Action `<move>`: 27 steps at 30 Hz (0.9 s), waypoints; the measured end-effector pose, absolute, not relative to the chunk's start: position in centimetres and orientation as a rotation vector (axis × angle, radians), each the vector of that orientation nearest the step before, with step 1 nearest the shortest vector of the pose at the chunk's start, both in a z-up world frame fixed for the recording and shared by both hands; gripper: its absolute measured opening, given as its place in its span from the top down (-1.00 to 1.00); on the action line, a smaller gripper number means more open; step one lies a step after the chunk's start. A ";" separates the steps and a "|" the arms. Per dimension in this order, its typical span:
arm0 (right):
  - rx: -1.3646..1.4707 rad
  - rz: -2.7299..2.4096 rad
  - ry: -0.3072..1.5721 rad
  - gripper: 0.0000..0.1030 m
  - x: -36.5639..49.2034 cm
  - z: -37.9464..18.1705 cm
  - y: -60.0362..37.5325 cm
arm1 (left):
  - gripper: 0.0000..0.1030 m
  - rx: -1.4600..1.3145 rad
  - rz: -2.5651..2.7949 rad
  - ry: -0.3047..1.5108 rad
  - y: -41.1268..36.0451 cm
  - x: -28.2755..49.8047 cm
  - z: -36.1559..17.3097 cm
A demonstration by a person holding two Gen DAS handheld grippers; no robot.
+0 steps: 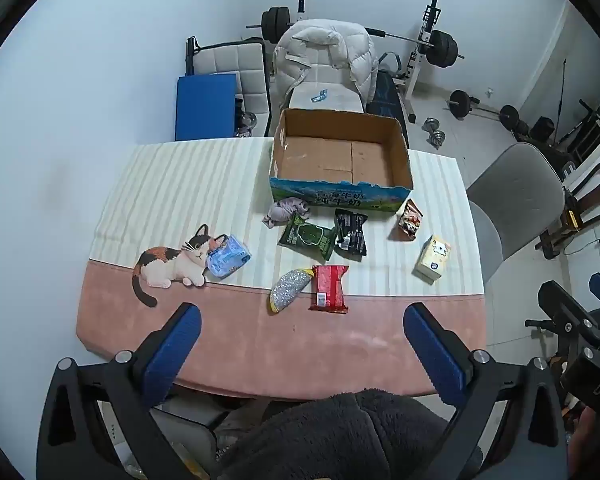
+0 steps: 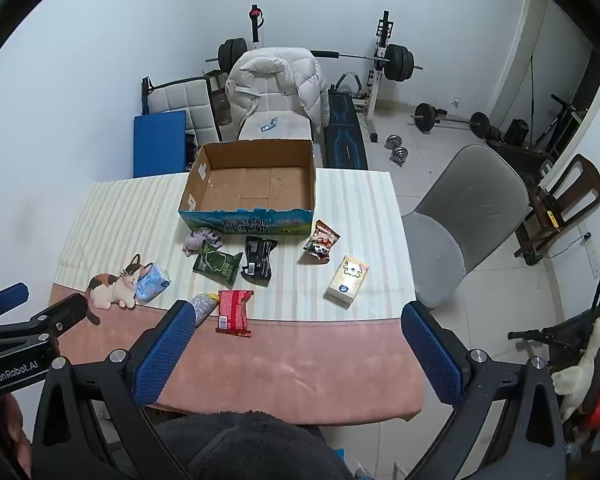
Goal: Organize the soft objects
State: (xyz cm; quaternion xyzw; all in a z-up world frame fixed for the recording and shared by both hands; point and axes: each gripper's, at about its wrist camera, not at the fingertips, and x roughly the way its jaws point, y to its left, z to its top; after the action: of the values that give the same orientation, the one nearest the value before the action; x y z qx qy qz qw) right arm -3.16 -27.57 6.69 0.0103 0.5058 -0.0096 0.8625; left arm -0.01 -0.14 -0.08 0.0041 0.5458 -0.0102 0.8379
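An empty cardboard box (image 1: 340,152) (image 2: 252,184) stands at the table's far side. In front of it lie a grey crumpled cloth (image 1: 284,210) (image 2: 200,240), a green packet (image 1: 306,236) (image 2: 216,266), a black packet (image 1: 351,232) (image 2: 259,260), a brown snack bag (image 1: 410,220) (image 2: 321,242), a tissue pack (image 1: 432,259) (image 2: 348,280), a red packet (image 1: 329,288) (image 2: 234,312), a silver sponge (image 1: 290,290) (image 2: 204,304) and a blue pack (image 1: 227,256) (image 2: 152,282). My left gripper (image 1: 302,344) and right gripper (image 2: 298,344) are open and empty above the near table edge.
The table wears a striped and pink cloth (image 1: 228,344) with a cat print (image 1: 172,264). A grey chair (image 2: 460,220) stands to the right, a chair with a white jacket (image 1: 324,56) behind the box. Weights and a barbell rack (image 2: 388,56) fill the back.
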 end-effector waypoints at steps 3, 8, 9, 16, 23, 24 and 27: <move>0.017 -0.020 1.064 -1.00 -3.2 6.6 -27.7 | -1.00 0.027 -0.029 1.169 -0.7 0.0 0.1; 0.004 -0.027 1.072 -1.00 -3.5 6.4 -27.8 | -1.00 0.028 -0.028 1.159 -1.1 -0.4 0.1; 0.010 -0.027 1.075 -1.00 -3.2 6.4 -28.2 | -1.00 0.018 -0.026 1.157 -0.9 -0.4 -0.5; 0.023 -0.032 1.089 -1.00 -3.0 5.6 -28.4 | -1.00 0.012 -0.027 1.166 -0.9 -0.4 -0.5; 0.030 -0.037 1.089 -1.00 -2.9 5.3 -28.6 | -1.00 0.015 -0.038 1.169 -0.8 0.1 -0.7; 0.032 -0.038 1.089 -1.00 -2.9 5.3 -28.6 | -1.00 0.015 -0.038 1.171 -0.9 0.1 -0.7; 0.034 -0.040 1.091 -1.00 -2.9 5.1 -28.6 | -1.00 0.017 -0.042 1.173 -1.0 0.1 -0.7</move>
State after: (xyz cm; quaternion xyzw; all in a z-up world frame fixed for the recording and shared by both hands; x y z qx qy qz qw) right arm -2.89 -28.59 5.11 0.0163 0.5188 -0.0190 0.8545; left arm 0.14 -0.96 -0.73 0.0080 0.5532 -0.0199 0.8328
